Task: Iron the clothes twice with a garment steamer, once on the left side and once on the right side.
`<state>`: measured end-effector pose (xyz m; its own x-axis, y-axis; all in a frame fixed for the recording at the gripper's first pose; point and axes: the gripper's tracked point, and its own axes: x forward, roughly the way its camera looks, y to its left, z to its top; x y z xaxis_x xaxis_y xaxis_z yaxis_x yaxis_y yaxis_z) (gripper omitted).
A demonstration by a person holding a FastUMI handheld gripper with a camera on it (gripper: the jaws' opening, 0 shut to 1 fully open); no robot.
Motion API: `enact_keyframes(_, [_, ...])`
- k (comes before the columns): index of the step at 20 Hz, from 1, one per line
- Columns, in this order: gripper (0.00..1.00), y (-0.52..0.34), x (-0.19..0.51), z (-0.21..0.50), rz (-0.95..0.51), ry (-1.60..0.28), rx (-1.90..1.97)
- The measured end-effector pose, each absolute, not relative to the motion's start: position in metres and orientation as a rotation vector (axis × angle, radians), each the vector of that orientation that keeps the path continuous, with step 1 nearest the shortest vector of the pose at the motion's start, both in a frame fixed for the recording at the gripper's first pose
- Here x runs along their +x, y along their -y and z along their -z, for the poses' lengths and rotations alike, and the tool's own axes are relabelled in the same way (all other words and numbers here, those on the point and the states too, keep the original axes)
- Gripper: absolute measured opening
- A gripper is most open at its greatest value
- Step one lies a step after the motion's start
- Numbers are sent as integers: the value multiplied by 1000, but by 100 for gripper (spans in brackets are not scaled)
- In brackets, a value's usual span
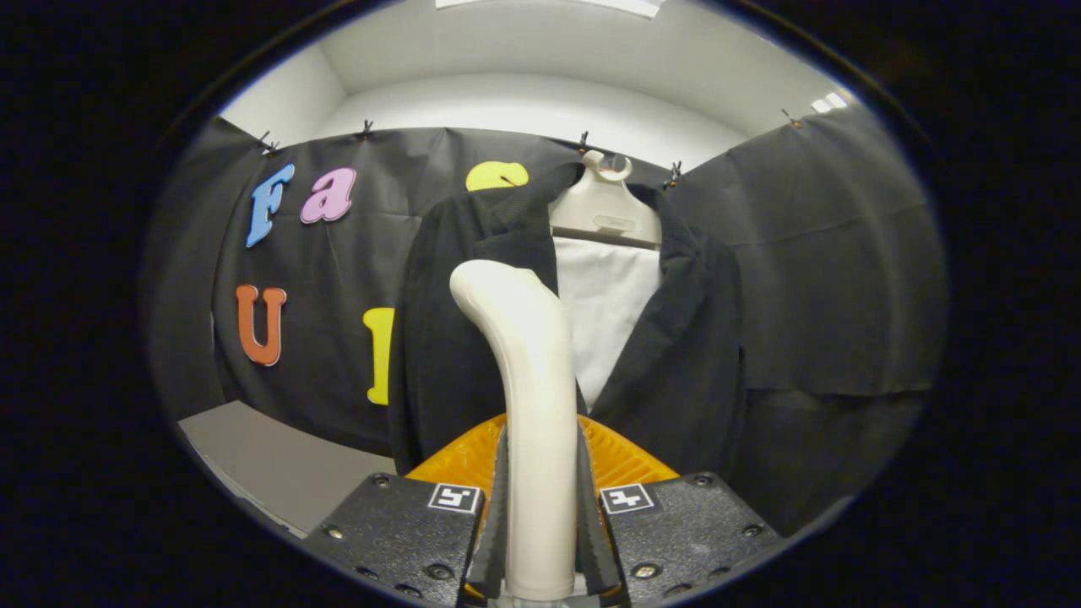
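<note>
Smooth curved steamer handle (528,380) clamped in hand-held gripper (540,515), facing dark jacket (448,338).

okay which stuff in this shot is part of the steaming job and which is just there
For the job: garment steamer, clamped between the gripper fingers; dark jacket hanging just beyond.

Just there: hanger, white panel behind the jacket's opening, grey floor.
</note>
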<state>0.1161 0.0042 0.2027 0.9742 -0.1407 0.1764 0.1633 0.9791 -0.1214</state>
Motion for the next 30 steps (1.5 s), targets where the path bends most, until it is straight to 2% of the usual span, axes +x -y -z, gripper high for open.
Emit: enact_keyframes(30, [39,13,125,-47,295,39,-254])
